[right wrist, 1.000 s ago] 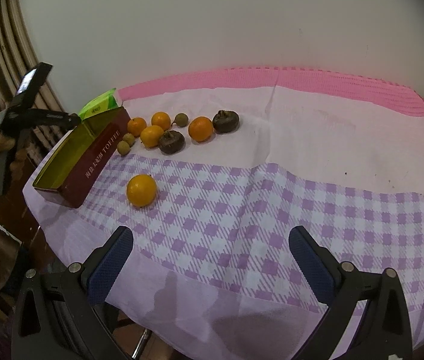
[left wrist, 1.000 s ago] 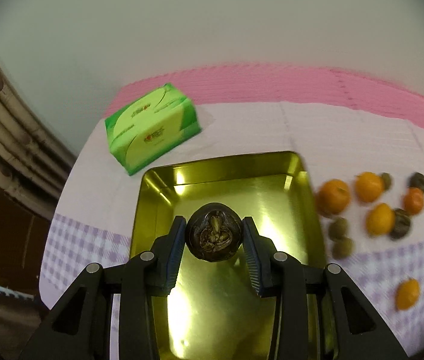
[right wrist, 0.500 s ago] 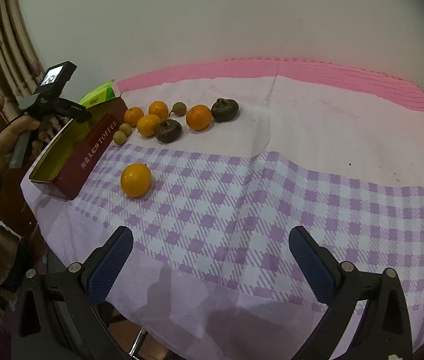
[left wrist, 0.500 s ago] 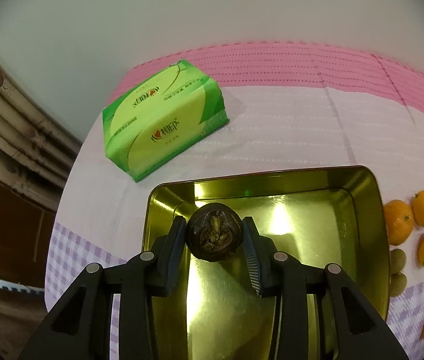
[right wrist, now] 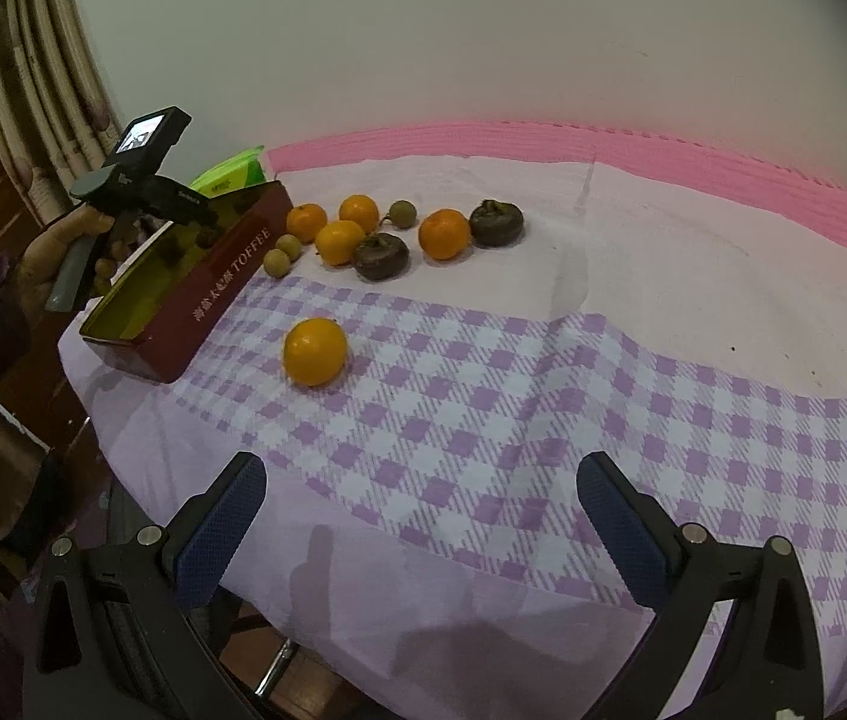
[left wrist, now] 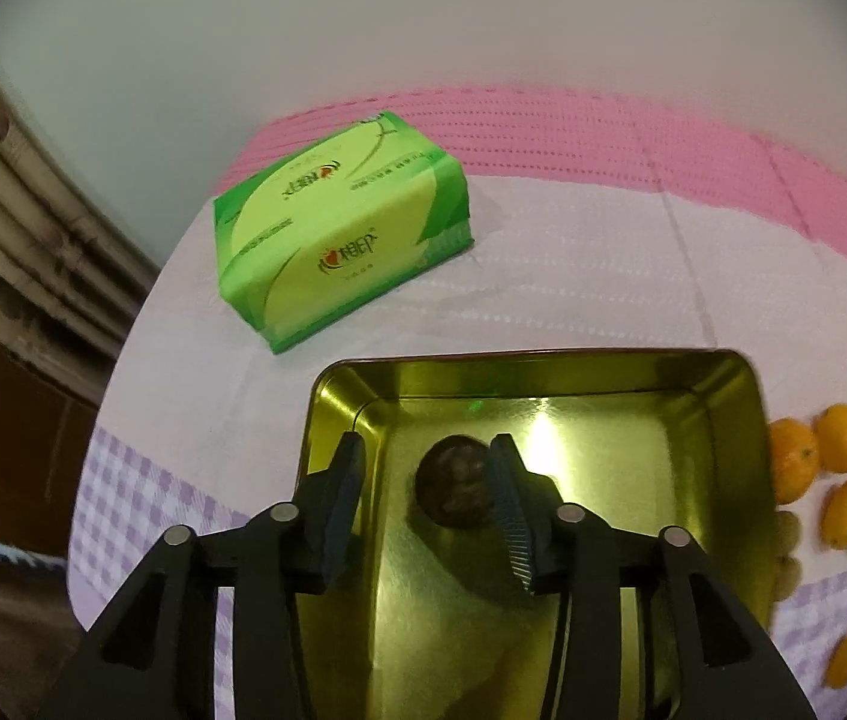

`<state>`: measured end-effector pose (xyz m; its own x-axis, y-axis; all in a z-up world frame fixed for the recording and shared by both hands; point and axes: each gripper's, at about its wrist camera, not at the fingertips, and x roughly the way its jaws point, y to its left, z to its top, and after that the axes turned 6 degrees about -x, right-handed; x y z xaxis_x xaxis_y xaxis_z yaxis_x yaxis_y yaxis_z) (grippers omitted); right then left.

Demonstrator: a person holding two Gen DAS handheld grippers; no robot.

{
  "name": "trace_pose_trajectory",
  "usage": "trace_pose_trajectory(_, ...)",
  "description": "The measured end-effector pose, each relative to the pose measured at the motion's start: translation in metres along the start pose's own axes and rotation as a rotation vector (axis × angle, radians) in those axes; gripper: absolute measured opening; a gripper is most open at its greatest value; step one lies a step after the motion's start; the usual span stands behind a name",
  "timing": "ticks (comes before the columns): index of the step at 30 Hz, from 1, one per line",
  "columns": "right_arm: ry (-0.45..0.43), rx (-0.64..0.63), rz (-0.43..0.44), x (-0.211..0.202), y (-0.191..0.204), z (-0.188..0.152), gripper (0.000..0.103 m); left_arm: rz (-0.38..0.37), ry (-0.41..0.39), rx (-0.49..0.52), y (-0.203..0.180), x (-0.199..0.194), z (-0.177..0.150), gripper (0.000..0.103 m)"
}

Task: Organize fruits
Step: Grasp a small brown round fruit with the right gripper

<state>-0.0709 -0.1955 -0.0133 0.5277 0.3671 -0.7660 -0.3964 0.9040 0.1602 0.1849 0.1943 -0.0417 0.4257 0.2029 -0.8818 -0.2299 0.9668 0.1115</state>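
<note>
Left wrist view: left gripper (left wrist: 423,483), jaws just opening, no longer clamps the dark brown round fruit (left wrist: 453,489), inside the gold metal tin (left wrist: 741,408). Right gripper (right wrist: 420,531) open, empty, at 6 o'clock.

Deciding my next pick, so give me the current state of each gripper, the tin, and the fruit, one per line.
left gripper: jaws just opened, over the tin, nothing clamped
dark fruit: released, inside the tin
tin: open, no lid on it
right gripper: open, empty, above the cloth
lone orange: on the checked cloth, apart from the rest
fruit cluster: on the cloth beside the tin
</note>
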Motion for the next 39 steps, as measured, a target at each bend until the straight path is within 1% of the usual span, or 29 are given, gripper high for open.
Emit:
trace_pose_trajectory(1, -0.008, -0.007, 0.015, -0.001, 0.002, 0.003, 0.103, -0.012, -0.013, -0.018, 0.003, -0.006, -0.001, 0.045)
trace_pose_trajectory(4, -0.058, -0.043, 0.098, -0.008, 0.014, 0.017, 0.103, -0.051, -0.112, -0.071, 0.010, -0.046, -0.017, 0.045)
trace_pose_trajectory(5, -0.072, -0.058, 0.127, -0.009, 0.019, 0.023, 0.103, -0.052, -0.143, -0.078, 0.010, -0.061, -0.025, 0.045)
trace_pose_trajectory(7, -0.085, -0.094, 0.192, -0.005, 0.032, 0.041, 0.099, -0.027, -0.175, -0.091, 0.010, -0.089, -0.046, 0.045)
trace_pose_trajectory(9, -0.086, -0.120, 0.228, 0.005, 0.044, 0.059, 0.088, -0.036, -0.174, -0.117, 0.012, -0.113, -0.067, 0.048)
trace_pose_trajectory(10, -0.083, -0.134, 0.250, 0.012, 0.051, 0.070, 0.083, -0.054, -0.164, -0.140, 0.016, -0.126, -0.079, 0.050)
trace_pose_trajectory(12, -0.065, -0.183, 0.257, 0.032, 0.067, 0.090, 0.058, -0.107, -0.160, -0.188, 0.024, -0.149, -0.105, 0.051)
trace_pose_trajectory(13, -0.051, -0.208, 0.255, 0.042, 0.073, 0.097, 0.052, -0.117, -0.169, -0.202, 0.026, -0.159, -0.115, 0.051)
trace_pose_trajectory(14, -0.033, -0.224, 0.259, 0.053, 0.079, 0.103, 0.044, -0.116, -0.183, -0.215, 0.028, -0.169, -0.125, 0.052)
trace_pose_trajectory(16, 0.009, -0.228, 0.280, 0.080, 0.088, 0.116, 0.042, -0.089, -0.223, -0.251, 0.034, -0.184, -0.146, 0.059)
trace_pose_trajectory(17, 0.020, -0.232, 0.281, 0.089, 0.092, 0.119, 0.042, -0.076, -0.242, -0.272, 0.036, -0.189, -0.157, 0.060)
trace_pose_trajectory(20, 0.075, -0.237, 0.256, 0.120, 0.102, 0.129, 0.039, -0.032, -0.275, -0.302, 0.043, -0.189, -0.176, 0.061)
trace_pose_trajectory(22, 0.093, -0.230, 0.245, 0.131, 0.103, 0.134, 0.039, -0.015, -0.273, -0.293, 0.043, -0.183, -0.179, 0.061)
trace_pose_trajectory(26, 0.123, -0.256, 0.167, 0.151, 0.110, 0.144, 0.039, 0.004, -0.282, -0.254, 0.038, -0.174, -0.180, 0.061)
trace_pose_trajectory(27, 0.129, -0.259, 0.153, 0.156, 0.111, 0.147, 0.039, 0.006, -0.274, -0.245, 0.037, -0.172, -0.181, 0.061)
trace_pose_trajectory(29, 0.139, -0.266, 0.142, 0.164, 0.112, 0.150, 0.039, -0.019, -0.247, -0.246, 0.038, -0.167, -0.181, 0.061)
trace_pose_trajectory(32, 0.168, -0.279, 0.118, 0.175, 0.113, 0.152, 0.039, -0.031, -0.237, -0.249, 0.039, -0.163, -0.179, 0.061)
trace_pose_trajectory(35, 0.198, -0.264, 0.122, 0.185, 0.109, 0.152, 0.036, -0.037, -0.228, -0.238, 0.038, -0.160, -0.179, 0.062)
trace_pose_trajectory(37, 0.223, -0.268, 0.110, 0.193, 0.107, 0.150, 0.030, -0.043, -0.215, -0.226, 0.035, -0.156, -0.178, 0.062)
trace_pose_trajectory(38, 0.235, -0.264, 0.113, 0.197, 0.107, 0.150, 0.022, -0.042, -0.211, -0.219, 0.034, -0.155, -0.178, 0.062)
trace_pose_trajectory(39, 0.239, -0.260, 0.121, 0.199, 0.105, 0.148, 0.022, -0.040, -0.210, -0.215, 0.033, -0.155, -0.178, 0.062)
